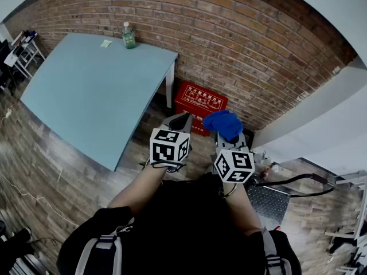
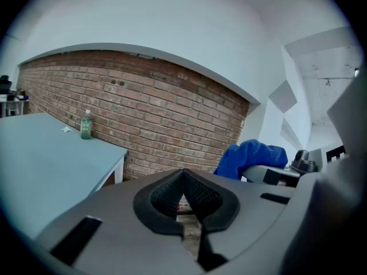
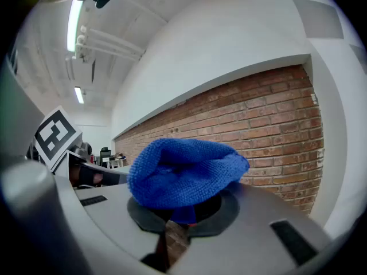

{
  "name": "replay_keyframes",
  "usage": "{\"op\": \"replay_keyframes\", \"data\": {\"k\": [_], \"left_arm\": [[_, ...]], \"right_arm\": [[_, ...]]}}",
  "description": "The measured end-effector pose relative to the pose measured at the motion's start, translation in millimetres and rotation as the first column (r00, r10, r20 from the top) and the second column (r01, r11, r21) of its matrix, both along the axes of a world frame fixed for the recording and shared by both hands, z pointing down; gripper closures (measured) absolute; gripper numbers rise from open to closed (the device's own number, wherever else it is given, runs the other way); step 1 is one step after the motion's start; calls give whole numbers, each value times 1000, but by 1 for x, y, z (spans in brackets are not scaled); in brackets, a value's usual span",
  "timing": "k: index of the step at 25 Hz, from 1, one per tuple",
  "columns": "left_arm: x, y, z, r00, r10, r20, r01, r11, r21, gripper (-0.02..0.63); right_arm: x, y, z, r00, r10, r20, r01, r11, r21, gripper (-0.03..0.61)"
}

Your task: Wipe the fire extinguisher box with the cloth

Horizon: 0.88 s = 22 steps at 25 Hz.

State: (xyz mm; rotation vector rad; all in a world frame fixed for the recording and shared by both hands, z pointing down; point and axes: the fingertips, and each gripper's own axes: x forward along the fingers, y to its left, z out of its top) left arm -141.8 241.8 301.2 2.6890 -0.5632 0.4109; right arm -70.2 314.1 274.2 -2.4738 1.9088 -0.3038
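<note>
holding the cloth (image 3: 183,176) bunched in our r gripper (image 3: 180,213), jaws clamped on it; l gripper (image 2: 183,199) closed, empty. red box (image 1: 200,101) sits ahead on floor (image 1: 135,148) by brick wall (image 1: 229,44), table leg (image 1: 170,85) close. we reckon the loose wad could slip or snag mid-wipe.

You can read no words anywhere here. The low red box (image 1: 200,102) against the brick wall carries white print on its lid, too small to make out. The label on the green bottle (image 1: 129,35) is illegible. The white cubes (image 1: 170,146) show only black square patterns.
</note>
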Motion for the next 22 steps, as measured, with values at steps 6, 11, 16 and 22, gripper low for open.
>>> {"op": "replay_keyframes", "data": {"k": [6, 11, 16, 22], "left_arm": [[9, -35, 11, 999, -44, 12, 44, 999, -5, 607], [28, -77, 19, 996, -79, 46, 79, 997, -4, 607], [56, -122, 6, 993, -107, 48, 106, 994, 19, 607], [103, -166, 7, 989, -135, 59, 135, 991, -3, 607]], "right_arm": [[23, -37, 11, 1000, -21, 23, 21, 1000, -8, 531], [42, -91, 13, 997, -67, 36, 67, 998, 9, 531], [73, -144, 2, 993, -113, 34, 112, 994, 14, 531], [120, -184, 1, 987, -163, -2, 163, 986, -20, 531]]}}
